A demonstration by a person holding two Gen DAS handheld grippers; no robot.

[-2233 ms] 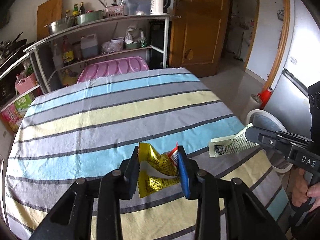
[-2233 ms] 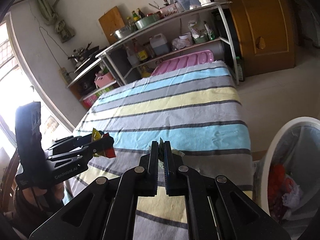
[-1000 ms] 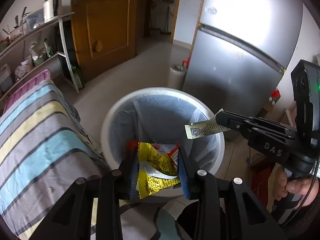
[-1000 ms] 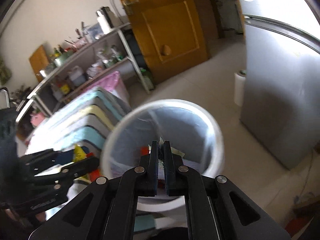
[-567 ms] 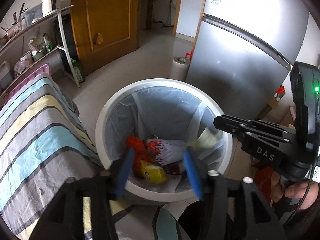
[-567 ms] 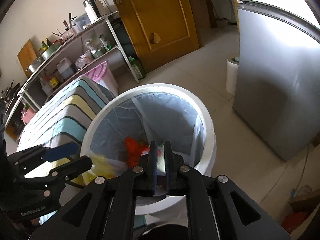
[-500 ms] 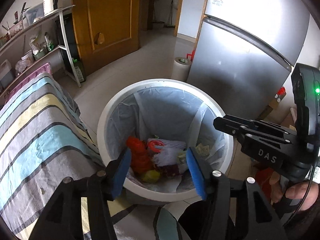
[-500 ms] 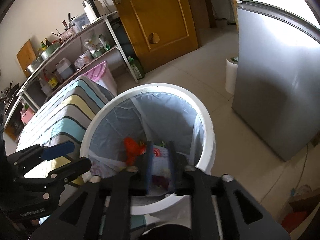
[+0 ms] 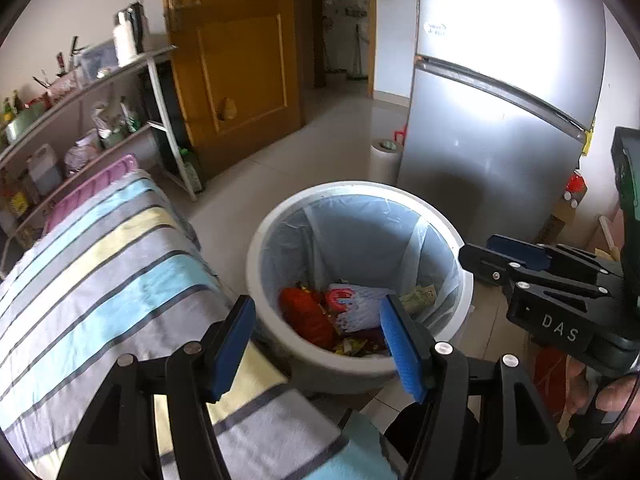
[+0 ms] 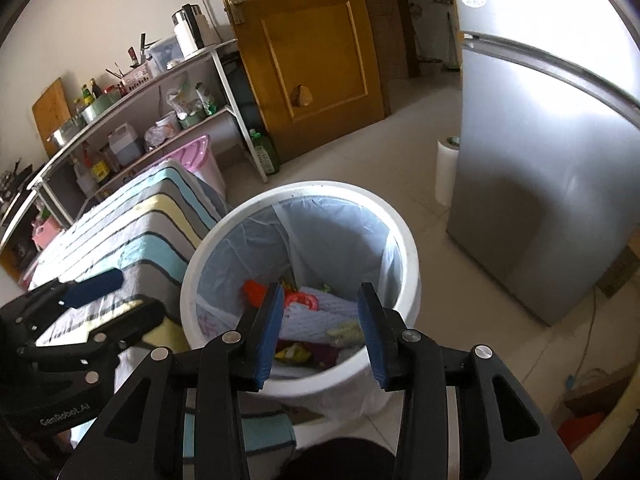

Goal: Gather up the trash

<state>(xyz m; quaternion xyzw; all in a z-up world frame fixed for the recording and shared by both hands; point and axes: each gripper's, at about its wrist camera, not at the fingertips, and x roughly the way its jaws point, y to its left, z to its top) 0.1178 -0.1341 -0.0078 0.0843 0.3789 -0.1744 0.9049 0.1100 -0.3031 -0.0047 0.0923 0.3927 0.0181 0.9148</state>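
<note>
A white round trash bin [image 9: 260, 256] with a pale liner stands on the floor beside the table; it also shows in the right wrist view [image 10: 408, 240]. Inside lie a red wrapper [image 9: 304, 312], white foam netting [image 9: 360, 308], yellow wrapper scraps [image 10: 296, 352] and a printed paper wrapper [image 9: 420, 296]. My left gripper [image 9: 320, 340] is open and empty above the bin's near rim. My right gripper [image 10: 320, 328] is open and empty over the bin; it also shows at the right of the left wrist view [image 9: 492, 256].
A striped cloth covers the table [image 9: 100, 280] left of the bin. A silver fridge [image 9: 500, 120] stands behind the bin, with a white roll [image 9: 384, 160] at its foot. A wooden door [image 9: 240, 52] and a metal shelf rack [image 9: 80, 128] line the back.
Both grippers swung from over the table to over the bin, opened and dropped their wrappers into it. The jaws have since opened wider, and the view has pulled back a little.
</note>
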